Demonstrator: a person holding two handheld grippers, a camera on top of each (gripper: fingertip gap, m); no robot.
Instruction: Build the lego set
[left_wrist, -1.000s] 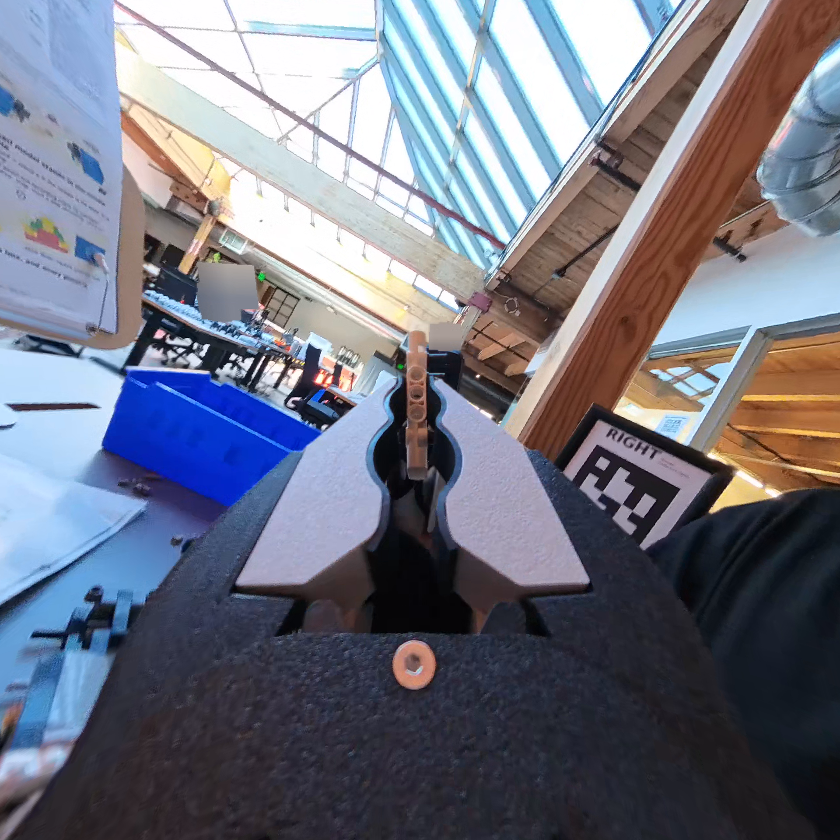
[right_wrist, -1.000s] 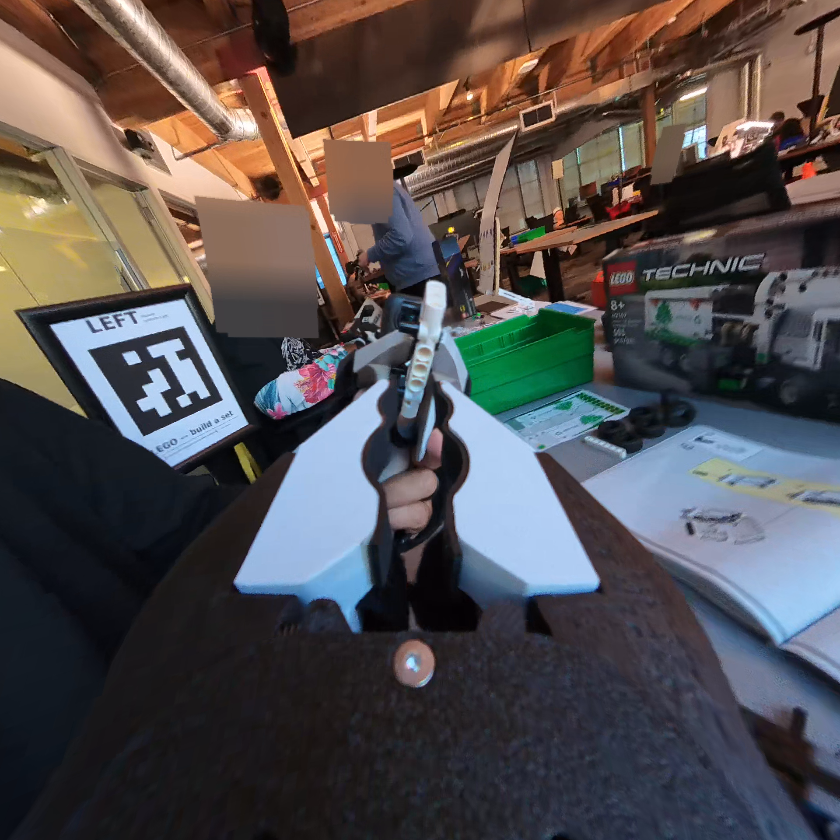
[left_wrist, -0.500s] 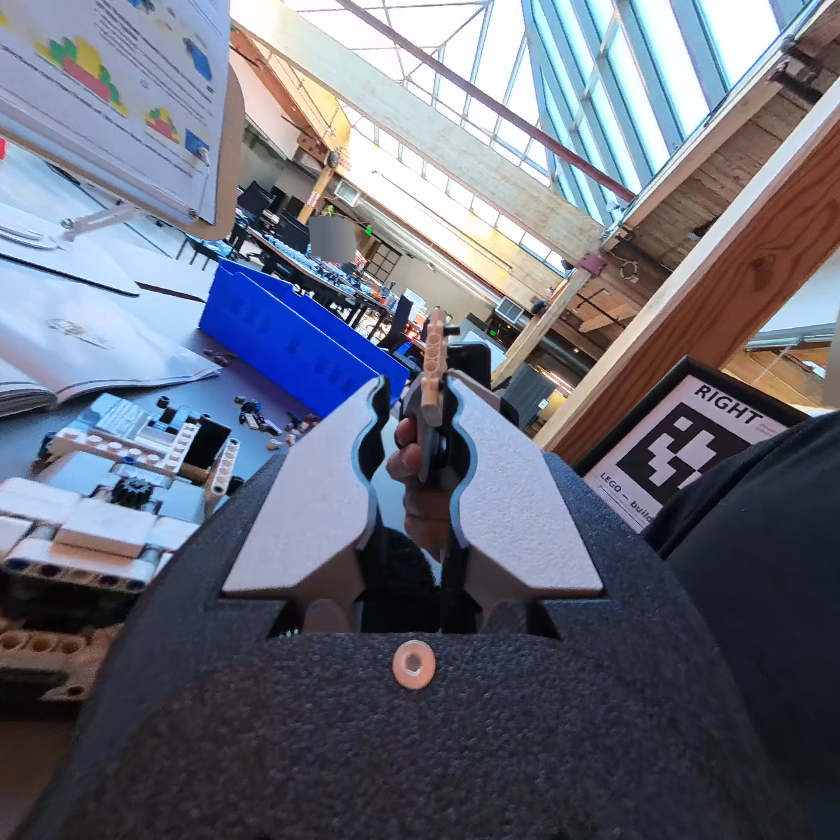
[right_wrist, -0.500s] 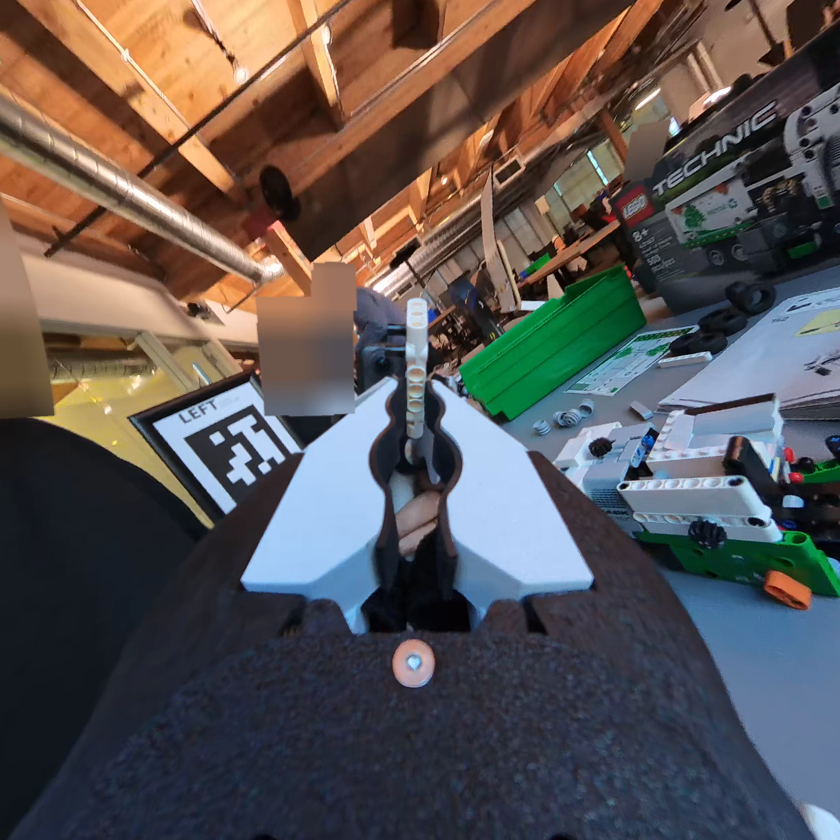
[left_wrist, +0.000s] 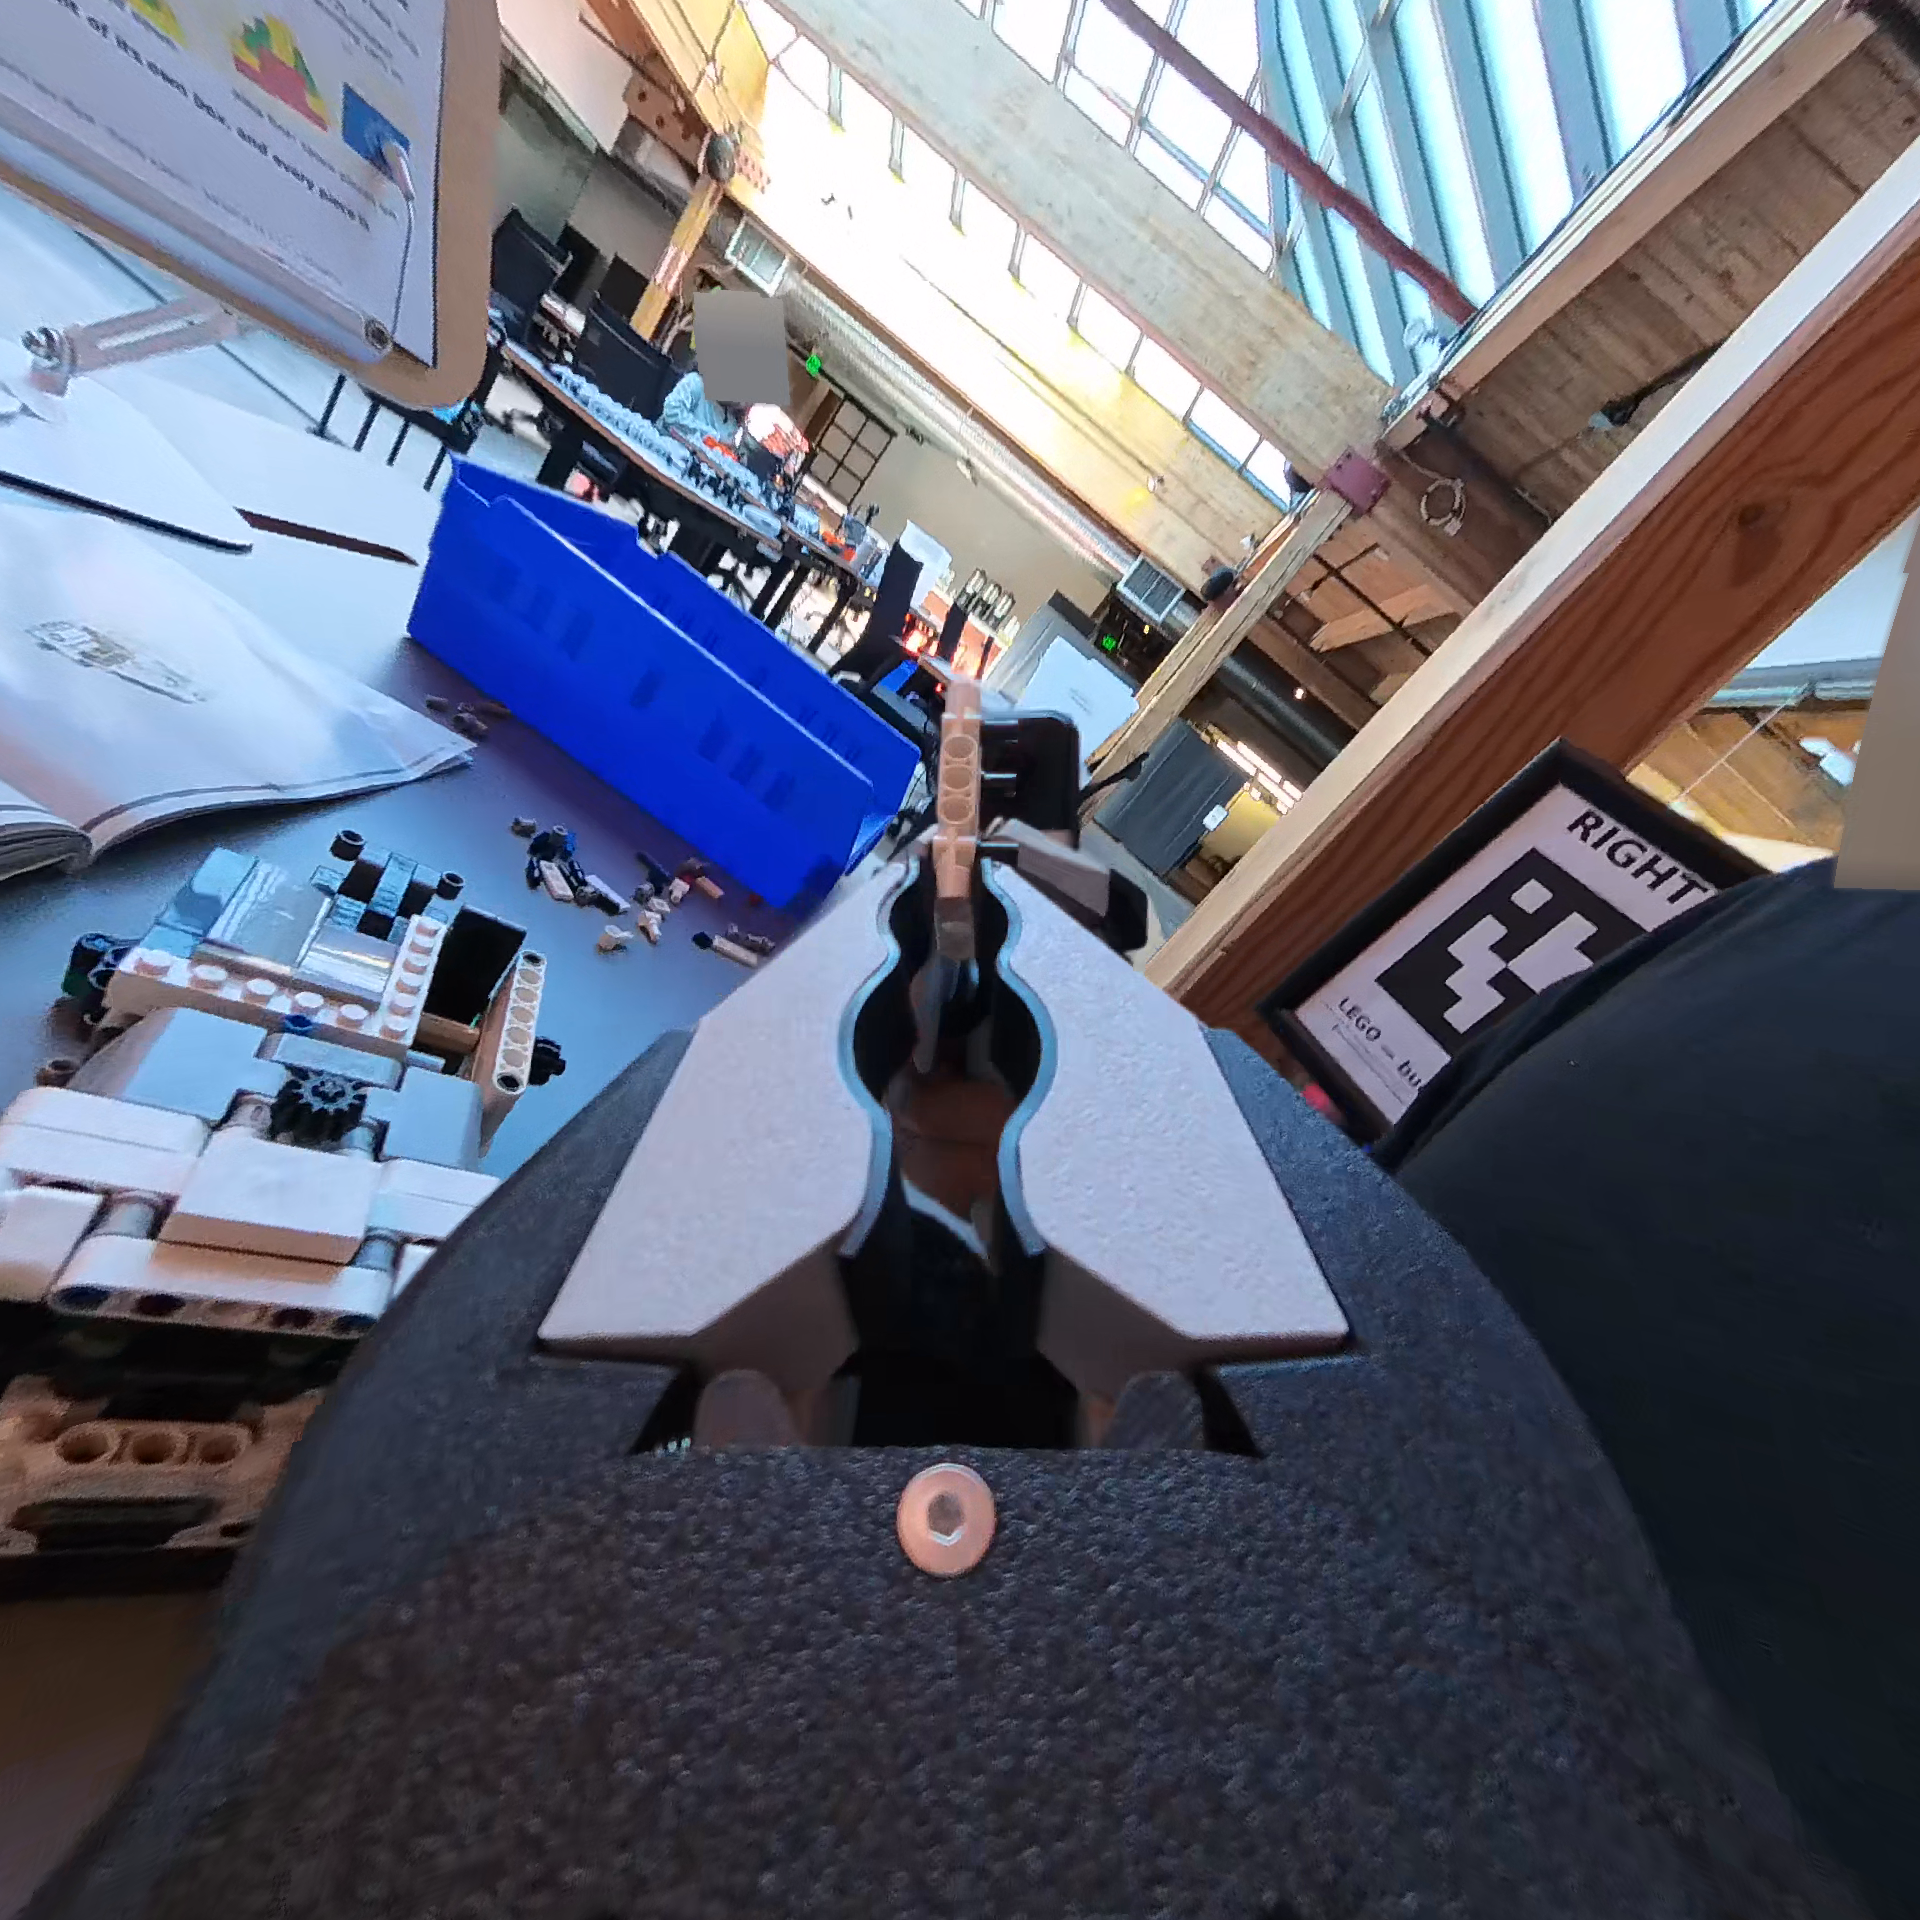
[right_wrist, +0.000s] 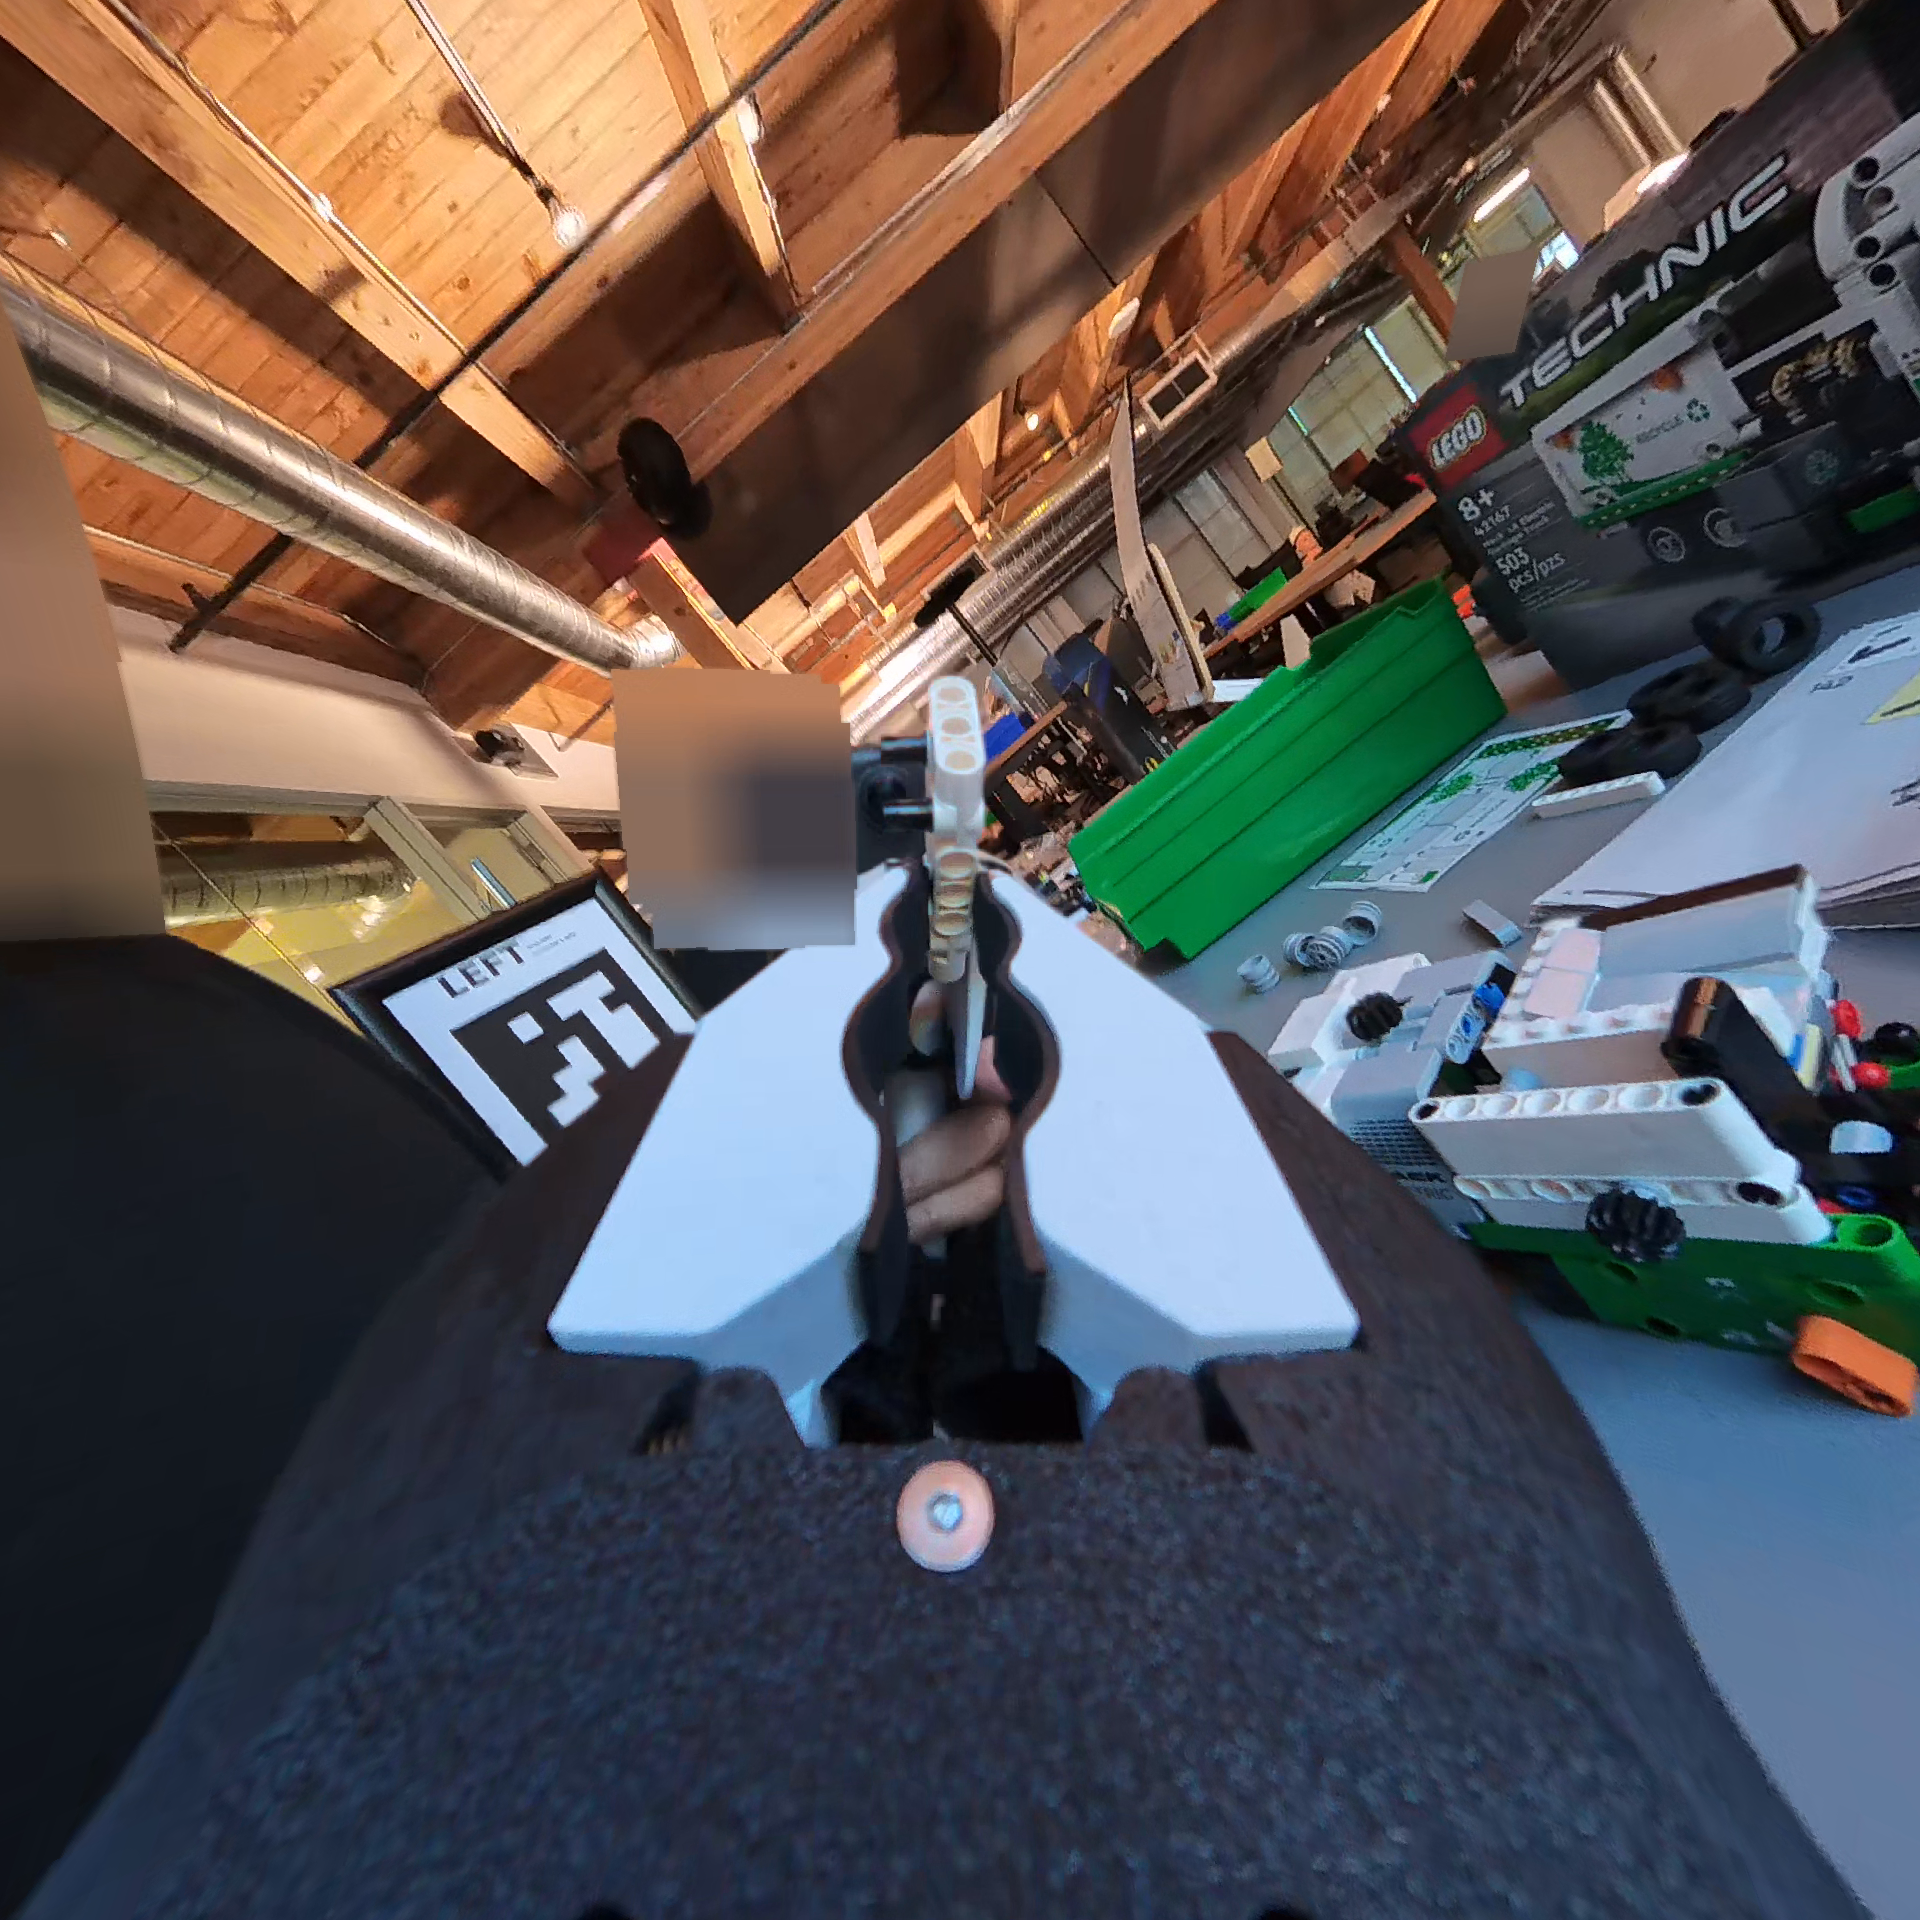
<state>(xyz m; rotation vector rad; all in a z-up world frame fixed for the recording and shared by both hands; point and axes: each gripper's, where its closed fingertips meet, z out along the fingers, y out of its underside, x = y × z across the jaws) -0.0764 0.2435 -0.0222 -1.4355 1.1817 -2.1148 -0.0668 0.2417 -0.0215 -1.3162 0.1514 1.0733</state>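
Observation:
A white beam with holes (left_wrist: 958, 774) stands upright between my two grippers, which face each other above the table. My left gripper (left_wrist: 951, 878) is shut on its lower part. My right gripper (right_wrist: 951, 883) is shut on the same beam (right_wrist: 954, 748), which carries black pins (right_wrist: 891, 792) on its left side. The right gripper's body (left_wrist: 1029, 753) shows just behind the beam. The half-built truck model lies on the grey table, at the left in the left wrist view (left_wrist: 260, 1101) and at the right in the right wrist view (right_wrist: 1600, 1112).
A blue bin (left_wrist: 644, 675), loose small parts (left_wrist: 644, 904) and an open instruction booklet (left_wrist: 156, 686) lie beyond the model. A green bin (right_wrist: 1288, 769), black tyres (right_wrist: 1683, 696) and the set's box (right_wrist: 1683, 436) stand at the right. Framed marker signs (left_wrist: 1507, 945) (right_wrist: 540, 1018) flank a person in black. Less than 4 cm separates the two grippers' tips.
Both grippers have tipped downward with the beam, bringing the table and the truck model into view. The left jaws, slightly apart half a second ago, now stand closed on the beam.

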